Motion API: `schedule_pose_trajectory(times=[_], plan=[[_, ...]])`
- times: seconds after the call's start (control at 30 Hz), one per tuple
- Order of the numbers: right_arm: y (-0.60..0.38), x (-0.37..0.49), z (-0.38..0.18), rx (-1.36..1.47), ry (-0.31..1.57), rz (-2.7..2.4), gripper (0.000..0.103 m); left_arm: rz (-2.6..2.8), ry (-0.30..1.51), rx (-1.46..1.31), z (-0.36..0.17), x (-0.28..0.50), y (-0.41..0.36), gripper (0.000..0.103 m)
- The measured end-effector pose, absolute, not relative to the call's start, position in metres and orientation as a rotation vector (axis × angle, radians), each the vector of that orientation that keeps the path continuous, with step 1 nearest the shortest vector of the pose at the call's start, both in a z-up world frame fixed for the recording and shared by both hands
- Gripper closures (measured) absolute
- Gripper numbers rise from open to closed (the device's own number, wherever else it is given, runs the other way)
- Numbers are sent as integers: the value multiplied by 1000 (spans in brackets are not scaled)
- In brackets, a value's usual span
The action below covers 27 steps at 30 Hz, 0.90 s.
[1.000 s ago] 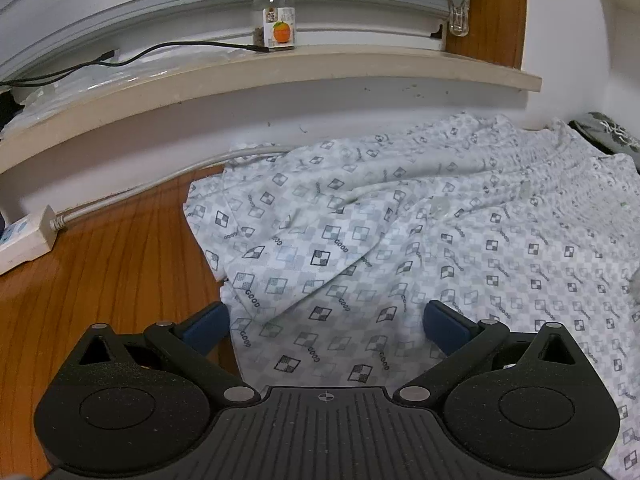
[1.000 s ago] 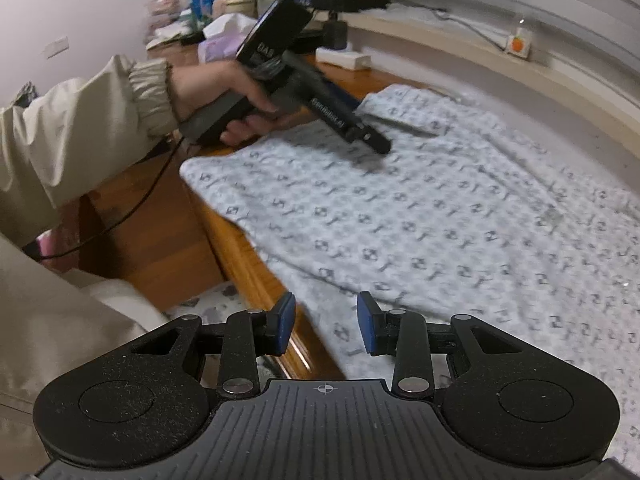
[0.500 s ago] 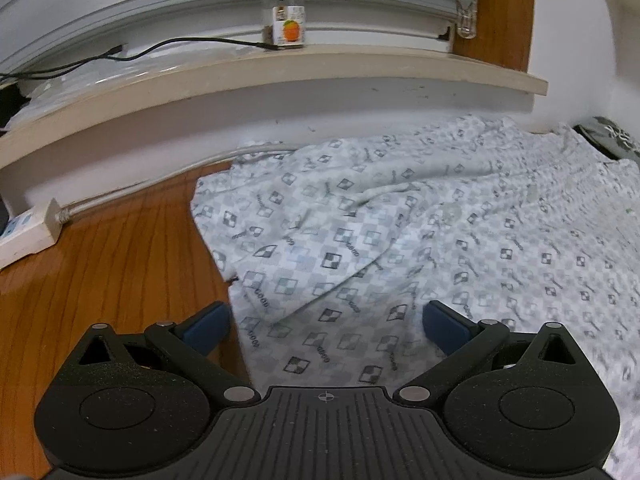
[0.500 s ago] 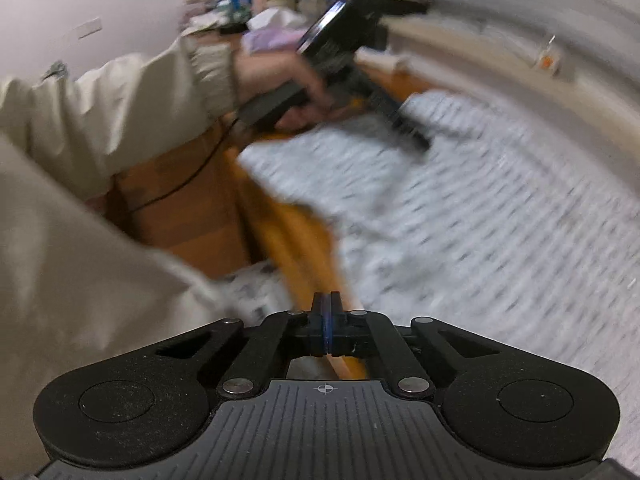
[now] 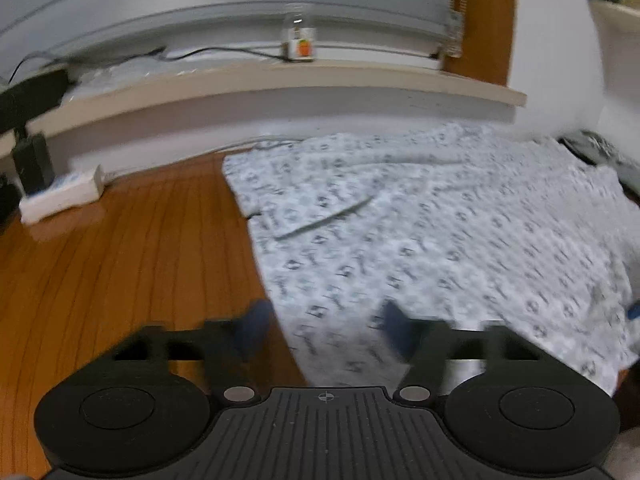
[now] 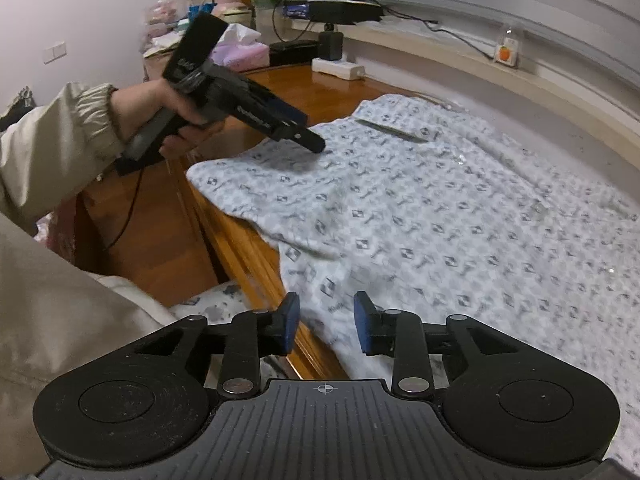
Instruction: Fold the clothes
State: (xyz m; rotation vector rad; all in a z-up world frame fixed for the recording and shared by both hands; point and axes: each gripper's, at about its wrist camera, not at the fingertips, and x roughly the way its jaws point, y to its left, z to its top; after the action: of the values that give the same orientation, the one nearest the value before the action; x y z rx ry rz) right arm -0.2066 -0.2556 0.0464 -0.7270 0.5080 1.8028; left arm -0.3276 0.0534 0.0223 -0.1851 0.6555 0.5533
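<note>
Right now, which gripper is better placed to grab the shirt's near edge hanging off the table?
Probably the right gripper: it is open, with the shirt edge at the table rim just ahead of its fingers. The left gripper, also open, is raised over the shirt's far side corner.

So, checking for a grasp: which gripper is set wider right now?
The left gripper: its pads gape wide over the shirt's edge. The right gripper's pads sit closer together, though also open and empty.

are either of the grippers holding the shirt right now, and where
Nothing is held. The left gripper and right gripper are both open above the patterned shirt.
</note>
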Motion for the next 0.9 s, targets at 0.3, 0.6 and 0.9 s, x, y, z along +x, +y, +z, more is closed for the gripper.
schedule_pose_trajectory(times=[0.3,0.6,0.9], plan=[[-247,-213,37,-751,497,1828,92,529,596,-183,38,-355,32,96],[-270,-220,43,-770,498,1944,98,577,598,-216,60,-372,41,71],[-251,-209,46,-658,514,1904,62,625,589,-158,54,-371,23,27]])
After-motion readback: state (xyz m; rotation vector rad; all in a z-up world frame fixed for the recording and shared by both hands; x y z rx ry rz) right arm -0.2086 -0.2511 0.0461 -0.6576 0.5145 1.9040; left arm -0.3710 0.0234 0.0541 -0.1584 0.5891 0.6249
